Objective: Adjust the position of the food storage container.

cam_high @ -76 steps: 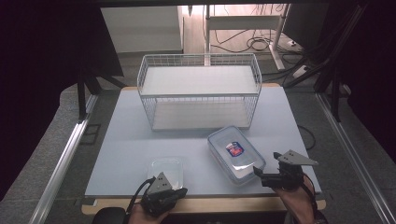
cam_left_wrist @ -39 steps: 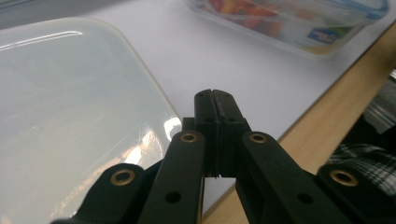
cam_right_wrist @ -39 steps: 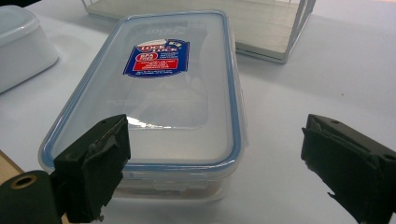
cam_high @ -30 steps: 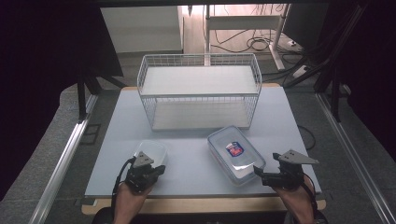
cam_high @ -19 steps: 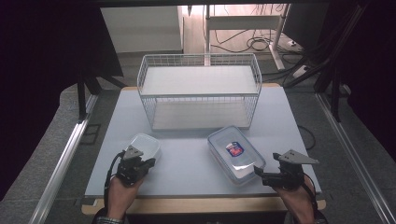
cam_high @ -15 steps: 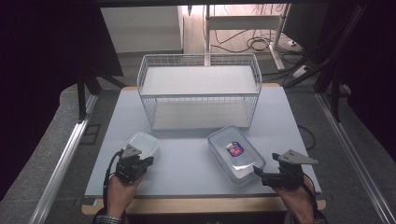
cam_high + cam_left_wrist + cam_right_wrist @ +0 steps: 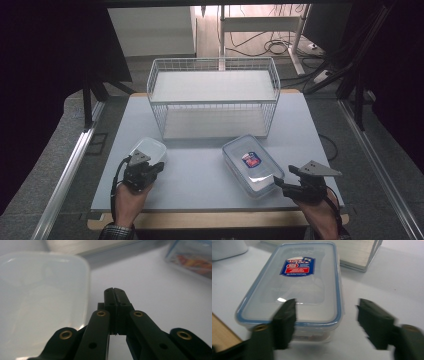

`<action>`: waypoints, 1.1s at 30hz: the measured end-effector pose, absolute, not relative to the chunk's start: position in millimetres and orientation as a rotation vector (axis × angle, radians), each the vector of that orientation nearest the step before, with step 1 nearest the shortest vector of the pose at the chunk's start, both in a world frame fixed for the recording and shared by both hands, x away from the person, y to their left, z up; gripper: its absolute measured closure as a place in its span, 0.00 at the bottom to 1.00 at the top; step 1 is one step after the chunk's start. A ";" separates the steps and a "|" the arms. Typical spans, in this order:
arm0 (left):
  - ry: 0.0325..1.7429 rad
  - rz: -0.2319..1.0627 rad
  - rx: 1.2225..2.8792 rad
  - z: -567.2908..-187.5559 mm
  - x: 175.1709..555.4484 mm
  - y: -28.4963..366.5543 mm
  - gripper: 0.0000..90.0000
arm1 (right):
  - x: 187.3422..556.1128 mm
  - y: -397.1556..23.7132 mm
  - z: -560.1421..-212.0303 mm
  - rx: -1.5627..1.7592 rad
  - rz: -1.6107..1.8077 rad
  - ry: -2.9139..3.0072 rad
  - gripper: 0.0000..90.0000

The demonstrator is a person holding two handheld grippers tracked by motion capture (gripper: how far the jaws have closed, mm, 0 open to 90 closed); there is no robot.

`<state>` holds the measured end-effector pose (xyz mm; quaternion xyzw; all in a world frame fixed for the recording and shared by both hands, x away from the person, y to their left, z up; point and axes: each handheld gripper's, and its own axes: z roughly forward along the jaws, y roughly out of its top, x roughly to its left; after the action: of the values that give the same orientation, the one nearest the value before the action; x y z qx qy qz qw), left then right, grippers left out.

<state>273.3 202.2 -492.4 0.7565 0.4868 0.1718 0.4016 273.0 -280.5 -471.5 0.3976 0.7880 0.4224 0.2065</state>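
A small open translucent container (image 7: 148, 149) sits at the table's front left. My left gripper (image 7: 158, 167) is just in front of it, a little to its right. Its jaws are shut with nothing between them. In the left gripper view that container (image 7: 37, 302) lies to the left of the shut left gripper (image 7: 115, 290). A clear container with a blue-rimmed lid (image 7: 252, 164) and a red-and-blue label lies at the front right. My right gripper (image 7: 278, 183) stands open at its near end. In the right gripper view the lidded container (image 7: 297, 282) lies just ahead of the open right gripper (image 7: 325, 307).
A white wire basket (image 7: 213, 97) stands at the back middle of the pale table (image 7: 200, 175). Its corner (image 7: 362, 255) is beyond the lidded container. The table's wooden front edge (image 7: 215, 219) runs below both hands.
The left gripper and the small translucent container have shifted left and away from the front edge, with little movement in the last half second. The right gripper has stayed put.
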 end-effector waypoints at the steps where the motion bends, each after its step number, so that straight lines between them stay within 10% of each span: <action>1: 1.211 0.415 1.916 -491.5 274.9 198.2 1.00 | 272.2 -281.0 -469.8 1.102 1.183 2.204 0.52; 5: 1.139 0.345 1.948 -493.7 287.5 178.7 0.99 | 267.2 -280.8 -463.1 1.061 1.137 2.247 0.86; 9: 1.108 0.346 1.975 -494.4 295.6 167.6 0.97 | 262.6 -280.7 -462.2 1.049 1.098 2.296 0.99; 33: 1.002 0.275 1.973 -496.6 352.1 114.5 0.98 | 269.9 -280.8 -485.0 1.153 0.997 2.420 0.99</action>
<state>352.1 114.5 -496.6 0.7943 0.4037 0.1107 0.4403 269.9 -280.8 -485.0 0.3993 0.8377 0.3452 0.1404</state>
